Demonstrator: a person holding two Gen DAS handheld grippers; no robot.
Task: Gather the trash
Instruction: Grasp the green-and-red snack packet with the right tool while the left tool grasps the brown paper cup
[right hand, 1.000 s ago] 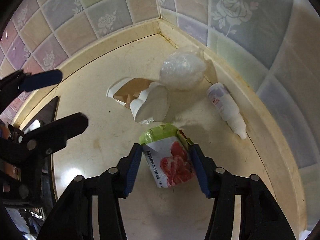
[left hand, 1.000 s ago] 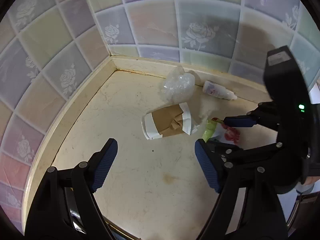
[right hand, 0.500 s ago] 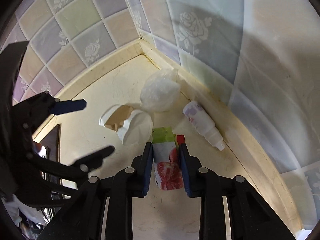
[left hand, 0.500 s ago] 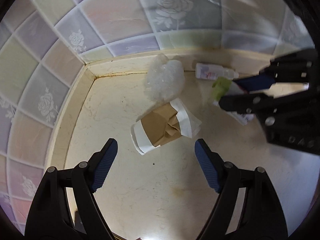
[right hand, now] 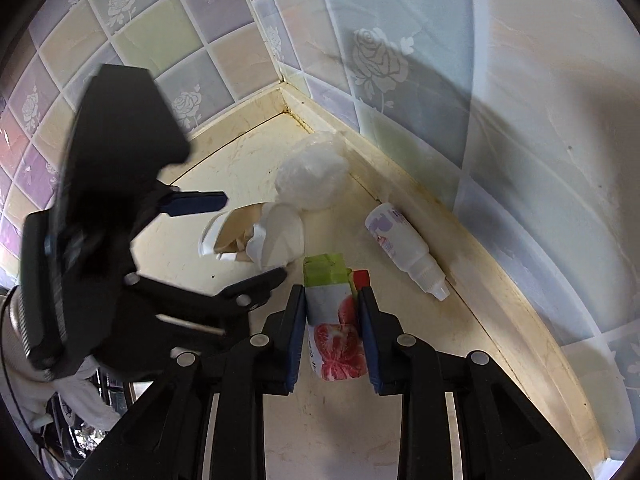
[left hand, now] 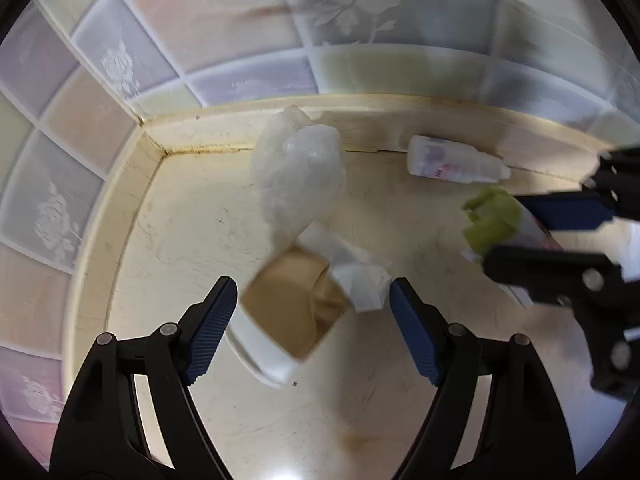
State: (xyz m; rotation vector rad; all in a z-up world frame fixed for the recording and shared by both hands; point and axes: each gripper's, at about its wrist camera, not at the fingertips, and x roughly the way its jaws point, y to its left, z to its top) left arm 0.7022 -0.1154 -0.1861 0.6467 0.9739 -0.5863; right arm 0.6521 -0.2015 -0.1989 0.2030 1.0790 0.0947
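A crushed paper cup (left hand: 292, 308) with a brown sleeve lies on its side on the cream counter (left hand: 192, 240). My left gripper (left hand: 310, 292) is open, with a finger on each side of the cup and neither pad touching it. My right gripper (right hand: 332, 292) is shut on a juice carton (right hand: 334, 320) that has a green top and red fruit print. In the left wrist view the carton (left hand: 492, 220) and right gripper (left hand: 504, 236) sit at the right. In the right wrist view the left gripper (right hand: 252, 236) straddles the cup (right hand: 256, 236).
A crumpled clear plastic bag (left hand: 298, 176) sits behind the cup, close to the wall corner. A small white bottle (left hand: 452, 160) lies along the base of the tiled wall (left hand: 240, 20). The walls meet in a corner at the back left.
My left gripper came down and forward until the cup sat between its open fingers. My right gripper closed its jaws onto the carton and rolled slightly.
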